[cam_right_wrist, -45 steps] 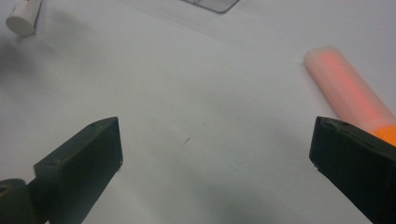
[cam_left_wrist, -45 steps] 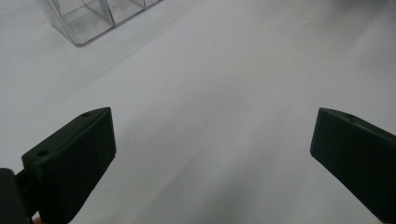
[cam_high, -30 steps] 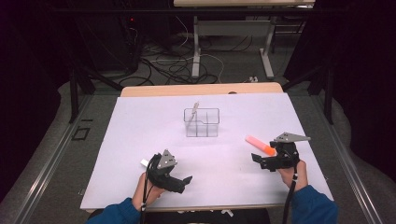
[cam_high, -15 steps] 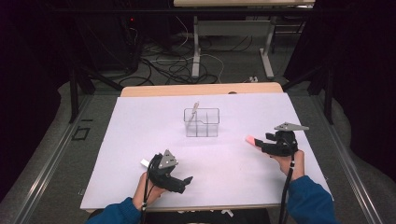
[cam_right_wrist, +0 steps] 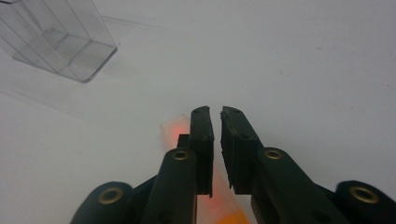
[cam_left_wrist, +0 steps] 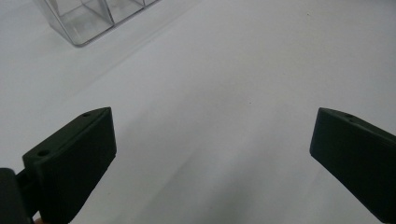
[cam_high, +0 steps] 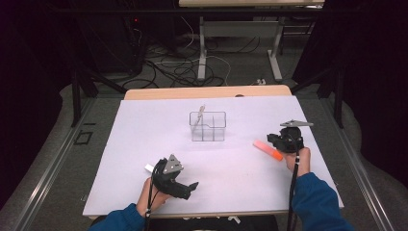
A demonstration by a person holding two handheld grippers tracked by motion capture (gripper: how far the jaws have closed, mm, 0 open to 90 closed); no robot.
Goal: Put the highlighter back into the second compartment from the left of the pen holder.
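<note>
Barely started: right gripper (cam_right_wrist: 215,112) has just closed, empty, over orange marker (cam_right_wrist: 175,131) at lower centre; left gripper (cam_high: 190,187) open, empty; clear box (cam_high: 208,127) awaits.

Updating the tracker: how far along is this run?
Done: one pale stick-like item stands in the clear divided organizer. In hand: the right hand-held gripper has just been closing over the orange highlighter; a grip on it isn't clear. To do: lift it into the organizer. Left hand-held gripper open, empty.

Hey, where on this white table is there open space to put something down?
The table is bare left of the clear organizer, and between it and the left gripper. Tightest by the right gripper and orange marker.
</note>
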